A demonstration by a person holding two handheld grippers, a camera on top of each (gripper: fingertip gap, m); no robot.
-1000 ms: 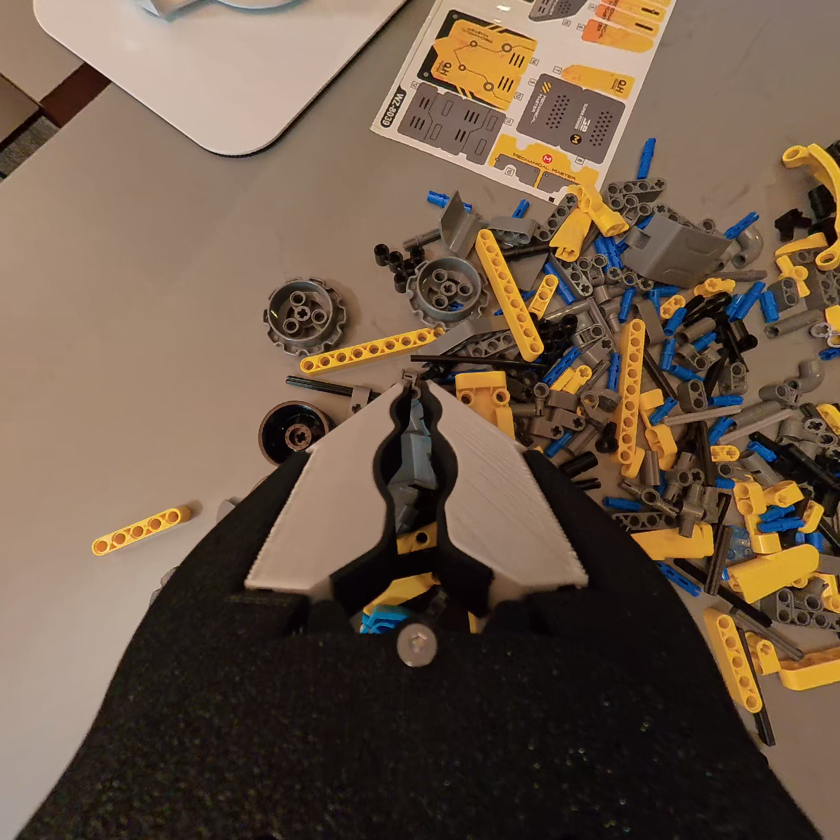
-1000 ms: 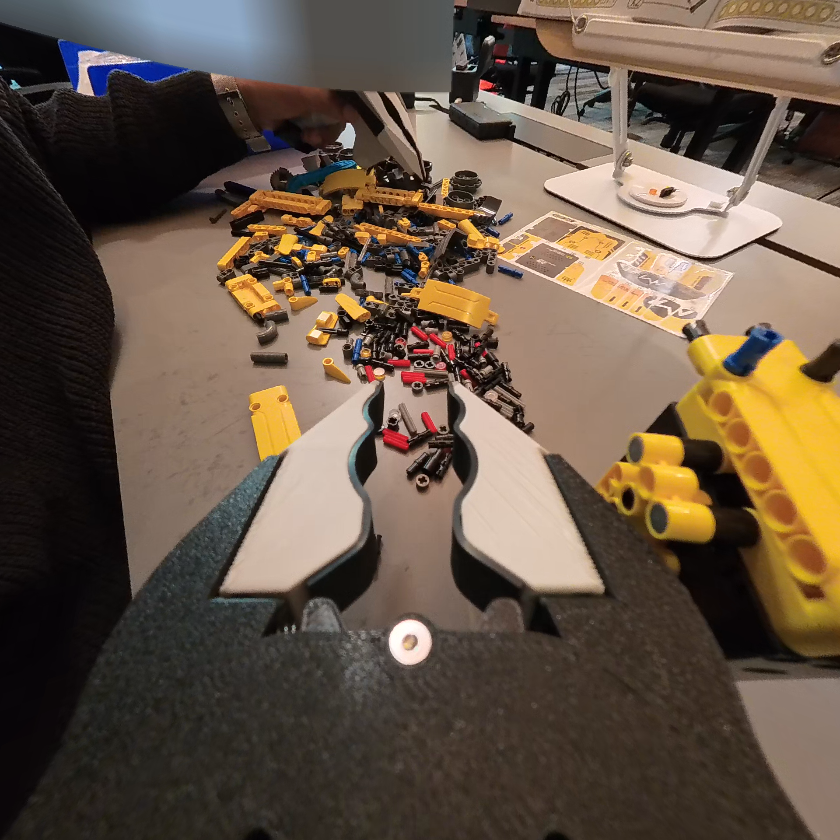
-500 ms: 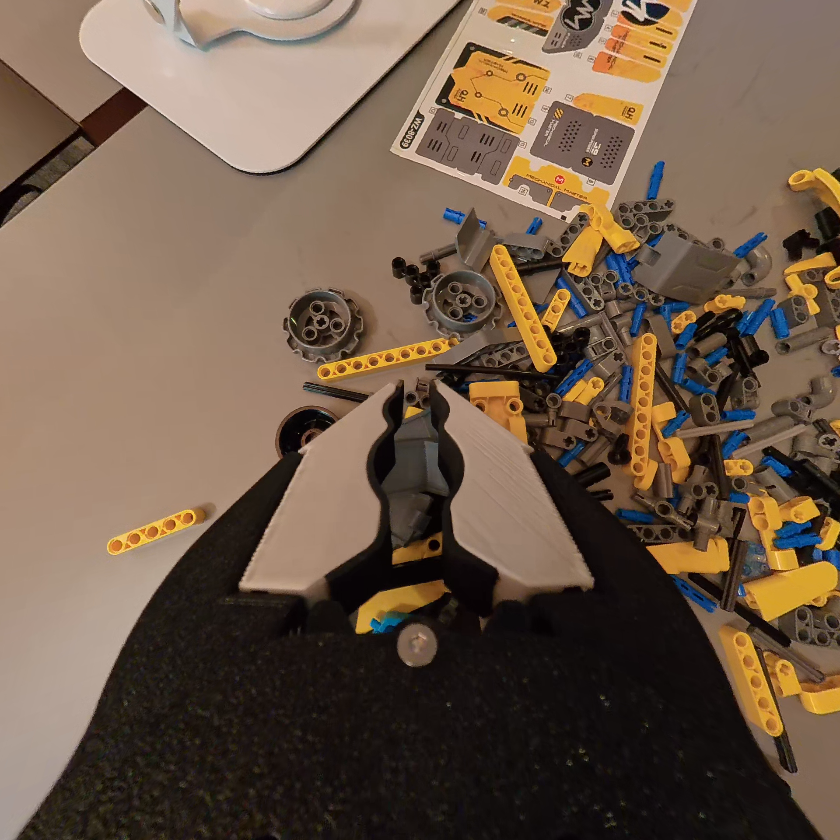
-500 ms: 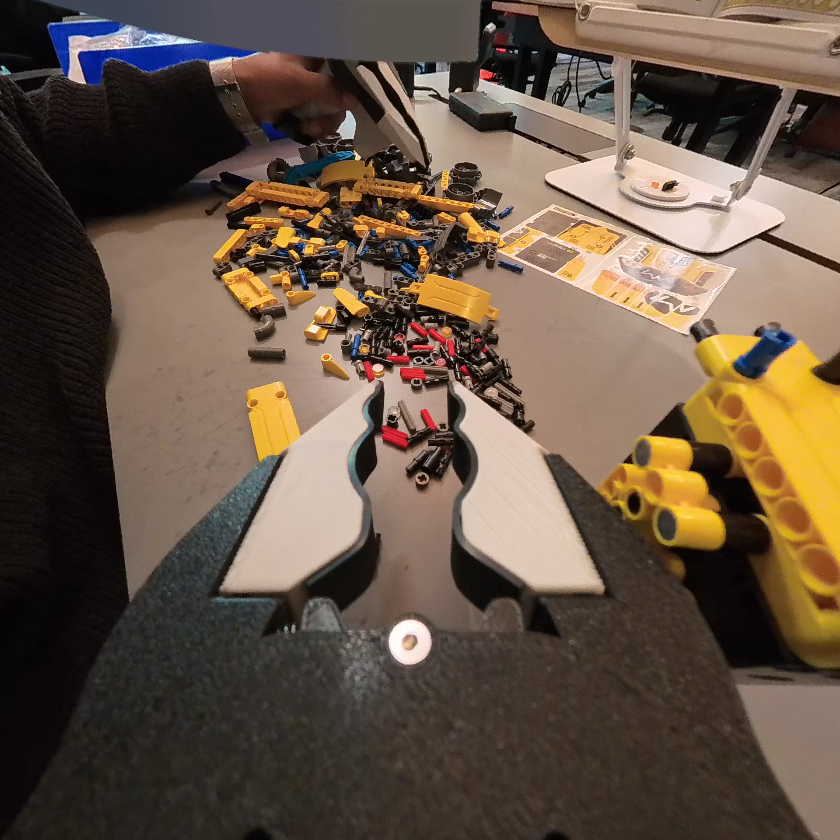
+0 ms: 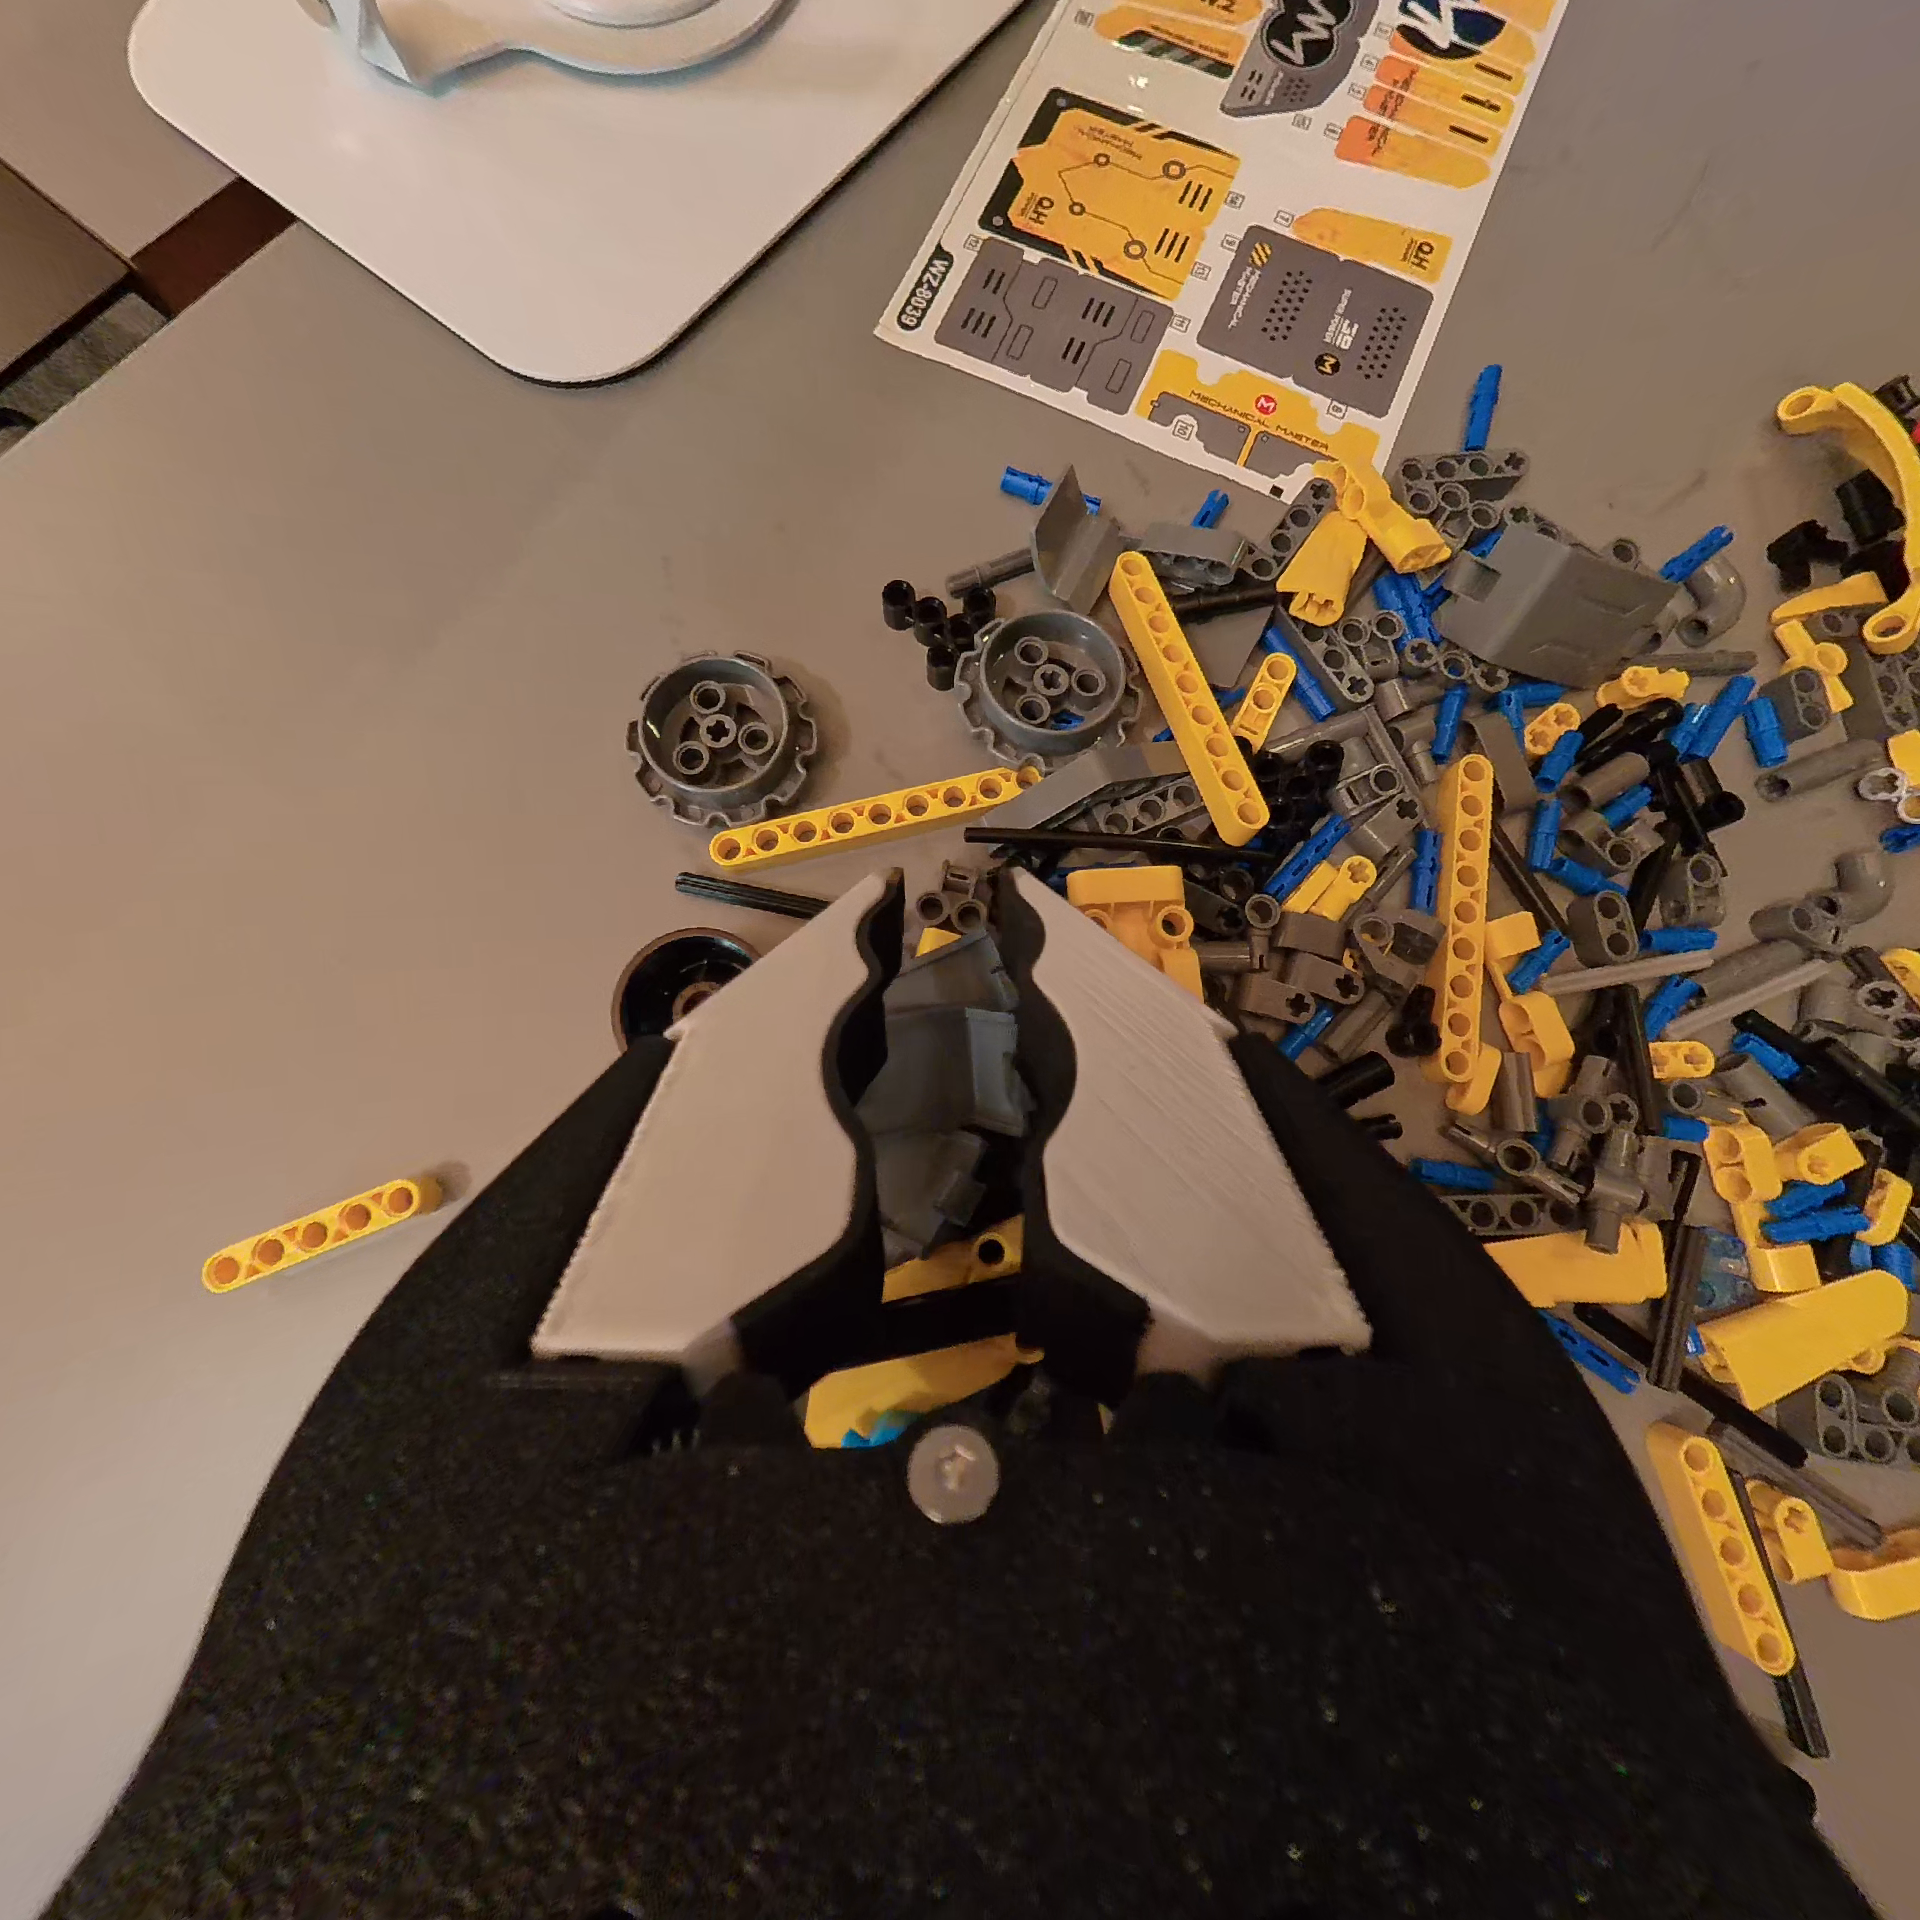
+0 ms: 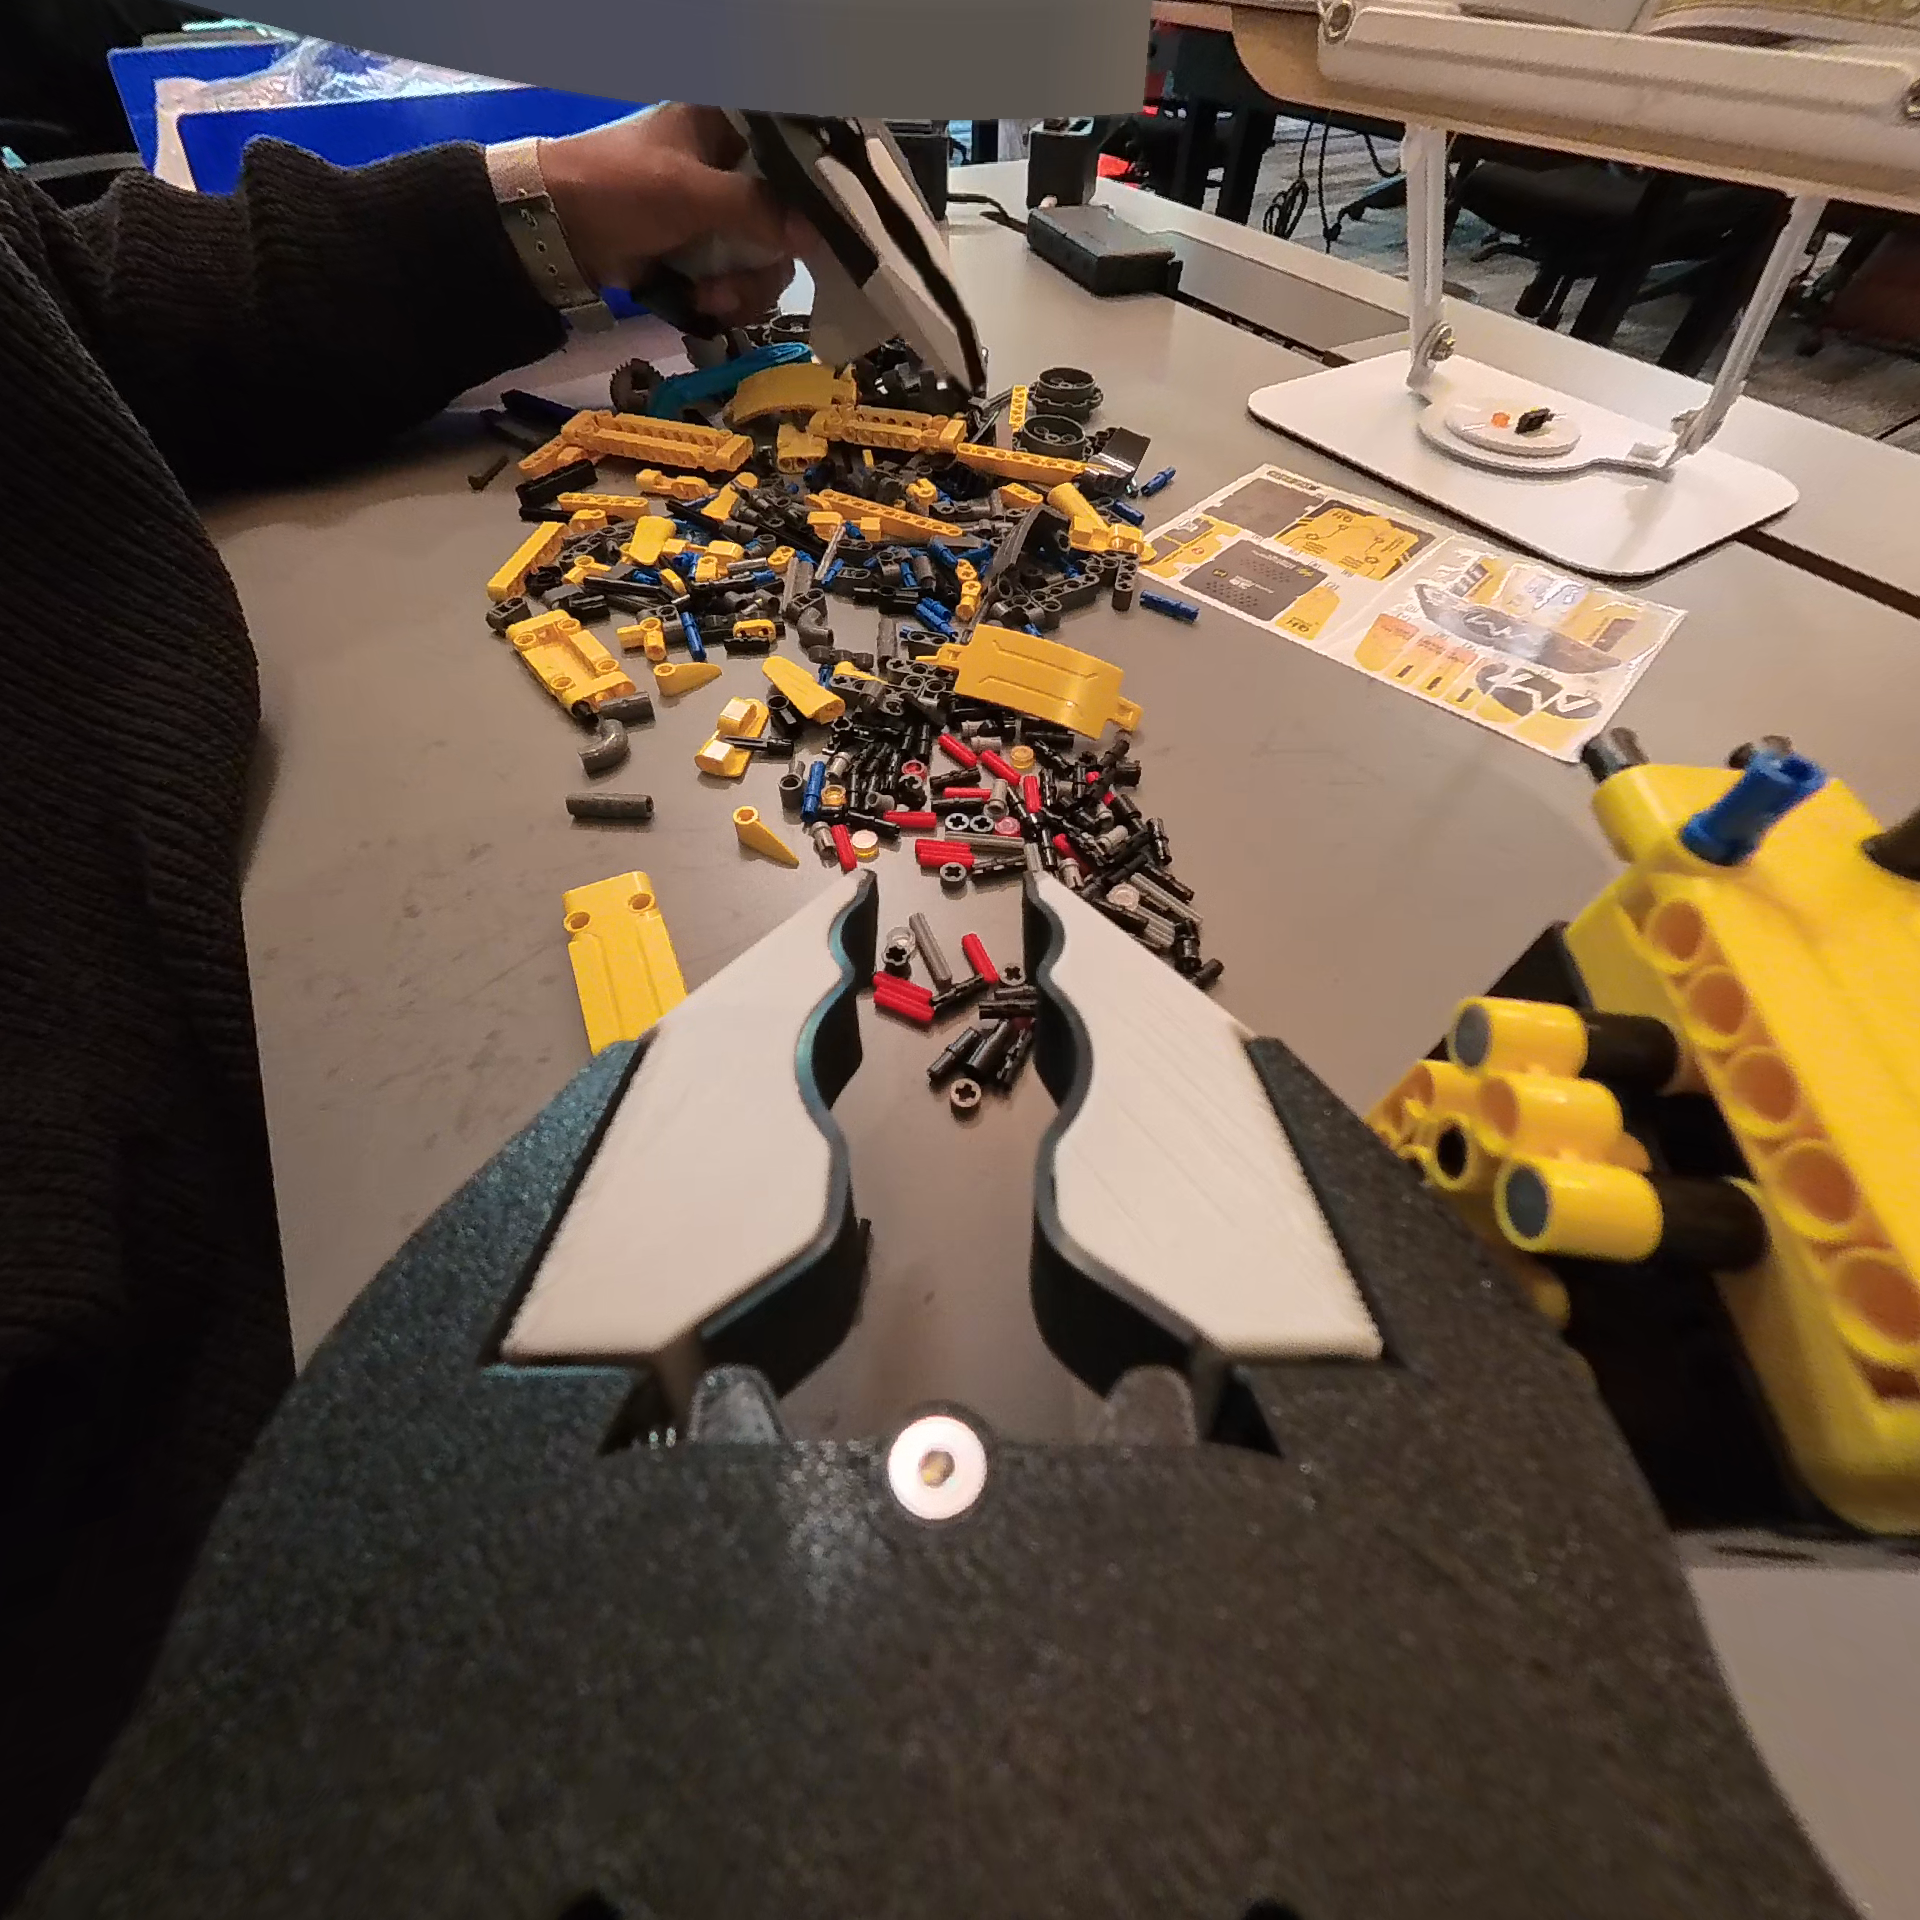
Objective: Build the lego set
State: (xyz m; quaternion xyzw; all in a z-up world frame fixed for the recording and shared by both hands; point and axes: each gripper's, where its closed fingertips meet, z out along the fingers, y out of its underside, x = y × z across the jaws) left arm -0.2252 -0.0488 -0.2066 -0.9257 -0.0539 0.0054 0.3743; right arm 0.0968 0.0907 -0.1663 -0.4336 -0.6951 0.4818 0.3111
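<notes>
My left gripper [image 5: 953,883] hovers low over the left edge of a pile of yellow, grey, blue and black building pieces [image 5: 1455,883]. Its jaws stand a little apart, with a small grey connector [image 5: 956,906] between the tips and a grey panel piece [image 5: 951,1049] showing between the fingers. The left gripper also shows in the right wrist view [image 6: 925,343], held by a hand at the far end of the pile. My right gripper [image 6: 945,894] is open and empty, low over small red and black pins [image 6: 966,987]. A yellow built assembly [image 6: 1714,1091] stands to its right.
A sticker sheet [image 5: 1195,260] and a white stand base [image 5: 520,187] lie beyond the pile. Two grey wheel hubs [image 5: 722,738], a black wheel [image 5: 675,987] and a loose short yellow beam [image 5: 322,1231] lie left of it. A dark sleeve [image 6: 125,727] fills the left. Some 35 cm of space lies between my two pairs of fingers.
The left jaws were almost shut on the small grey connector and have since spread apart. The left gripper has lifted slightly. The right gripper has stayed nearly still.
</notes>
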